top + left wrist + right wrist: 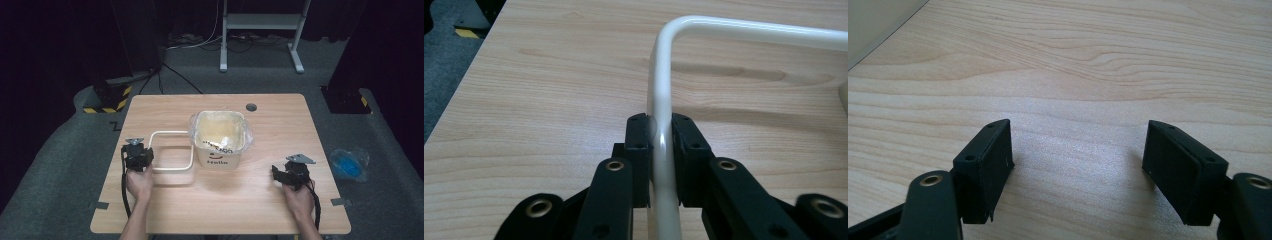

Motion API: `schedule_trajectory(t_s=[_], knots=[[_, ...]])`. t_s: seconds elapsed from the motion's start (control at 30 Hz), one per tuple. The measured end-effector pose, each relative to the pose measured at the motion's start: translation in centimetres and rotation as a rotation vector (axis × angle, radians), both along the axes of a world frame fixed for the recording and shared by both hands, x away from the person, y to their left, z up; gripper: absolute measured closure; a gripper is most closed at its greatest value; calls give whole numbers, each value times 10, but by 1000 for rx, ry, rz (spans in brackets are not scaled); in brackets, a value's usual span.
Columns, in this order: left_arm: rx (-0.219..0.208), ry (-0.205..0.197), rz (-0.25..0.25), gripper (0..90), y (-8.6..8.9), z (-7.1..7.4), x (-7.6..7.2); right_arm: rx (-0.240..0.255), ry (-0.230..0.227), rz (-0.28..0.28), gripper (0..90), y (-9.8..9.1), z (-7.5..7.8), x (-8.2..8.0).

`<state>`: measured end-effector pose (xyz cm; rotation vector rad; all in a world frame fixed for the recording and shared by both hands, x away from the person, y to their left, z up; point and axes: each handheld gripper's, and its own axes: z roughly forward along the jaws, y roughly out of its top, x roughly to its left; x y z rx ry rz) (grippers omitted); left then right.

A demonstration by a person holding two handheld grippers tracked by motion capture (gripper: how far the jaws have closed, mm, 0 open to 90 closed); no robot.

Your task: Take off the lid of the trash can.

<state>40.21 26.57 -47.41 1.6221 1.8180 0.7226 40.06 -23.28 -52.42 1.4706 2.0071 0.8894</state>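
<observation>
On the table's left half we had the left gripper (pixel 663 142) clamped on the near-left side of the white frame (pixel 172 151), whose loop lay flat beside the lined bin (pixel 220 138), while the right gripper (pixel 1080 165) stood open and empty, well apart.

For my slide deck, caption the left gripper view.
Left gripper shut on the cream frame lying on the wooden table.

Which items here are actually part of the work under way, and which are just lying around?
In the job:
- white ring frame, clamped in the left gripper
- cream bin with its clear liner bag, beside the frame
- right gripper, jaws open over bare table

Lying about:
- blue bag on the floor
- white stand behind the table
</observation>
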Motion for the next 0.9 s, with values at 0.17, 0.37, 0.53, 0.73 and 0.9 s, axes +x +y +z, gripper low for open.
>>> schedule_trajectory(t_s=[0.17, 0.37, 0.53, 0.73, 0.9], knots=[[8, 2, 1, 789, -1, -2, 2, 0, 0, 0, 277, 0, 0, 0], [9, 6, -2, 788, -4, -4, 4, 0, 0, 0, 277, 0, 0, 0], [13, 8, -2, 787, -5, -5, 5, 0, 0, 1, 277, 0, 0, 0], [13, 11, 4, 786, -4, -6, 6, 0, 0, 0, 277, 0, 0, 0], [18, 14, 5, 786, -5, -8, 7, 0, 0, 1, 277, 0, 0, 0]])
